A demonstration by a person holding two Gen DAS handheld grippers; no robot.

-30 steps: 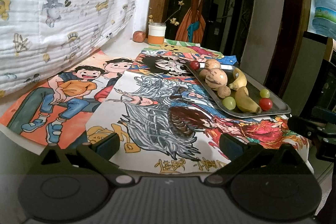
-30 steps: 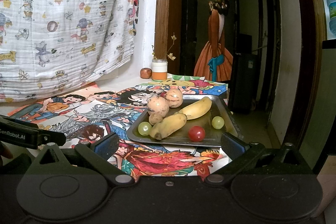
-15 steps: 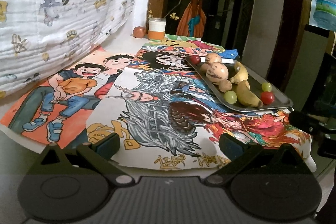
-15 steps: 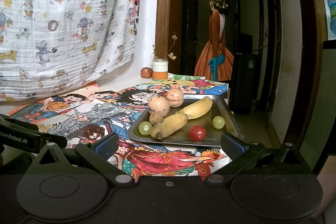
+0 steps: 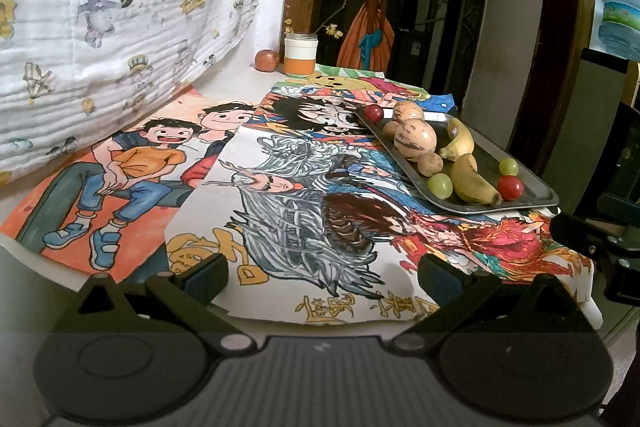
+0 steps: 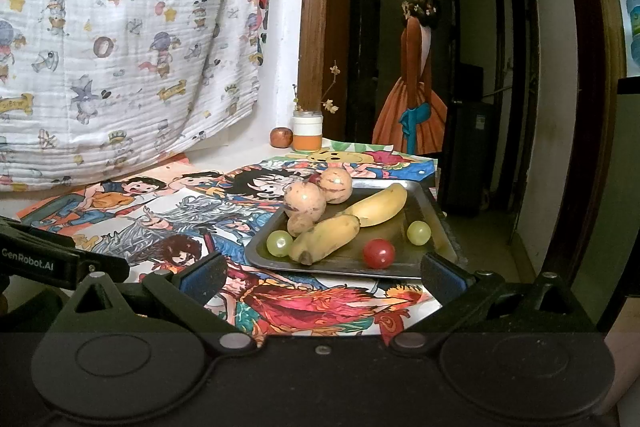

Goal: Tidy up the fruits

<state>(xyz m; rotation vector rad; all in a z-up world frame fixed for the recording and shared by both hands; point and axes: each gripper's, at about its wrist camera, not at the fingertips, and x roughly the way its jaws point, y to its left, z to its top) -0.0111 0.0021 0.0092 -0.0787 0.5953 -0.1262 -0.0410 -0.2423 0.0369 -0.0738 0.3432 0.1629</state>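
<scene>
A grey metal tray (image 6: 424, 201) (image 5: 532, 187) sits at the table's right end on cartoon posters. On it lie two bananas (image 6: 326, 239) (image 5: 472, 181), two green grapes (image 6: 279, 243) (image 5: 440, 185), a red cherry tomato (image 6: 379, 253) (image 5: 510, 187), several round tan fruits (image 6: 305, 199) (image 5: 414, 139) and a dark red fruit (image 5: 373, 113) at the far corner. My left gripper (image 5: 322, 277) is open and empty over the posters, left of the tray. My right gripper (image 6: 322, 277) is open and empty just in front of the tray's near edge.
A small red-brown fruit (image 5: 267, 60) and a white-and-orange jar (image 5: 301, 54) with twigs stand at the back by the wall. A printed white cloth (image 5: 100, 27) hangs on the left. A doorway (image 6: 480, 107) opens on the right, beyond the table's edge.
The left gripper has drifted slightly back and down, so the tray sits a bit higher in its view. The right gripper has barely moved. Both stay open.
</scene>
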